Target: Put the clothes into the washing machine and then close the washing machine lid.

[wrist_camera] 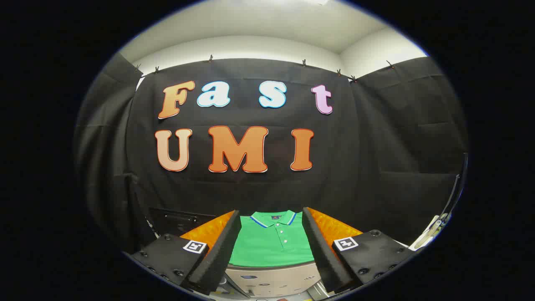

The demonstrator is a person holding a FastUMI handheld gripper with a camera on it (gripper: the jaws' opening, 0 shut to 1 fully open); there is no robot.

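Gripper (271,255): jaws spread wide, holding nothing. Green polo shirt (271,244) lies beyond them on orange bench (334,228); washing machine (271,280) nearer.

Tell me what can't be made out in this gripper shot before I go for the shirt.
- Green polo shirt: sleeves and sides hidden behind the open fingers; hem cut off by the pale appliance edge.
- Washing machine: only a pale panel strip between the fingers; lid state unclear.
- Orange surface: mostly covered by the fingers.

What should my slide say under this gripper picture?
Open gripper fingers frame a green polo shirt lying ahead.
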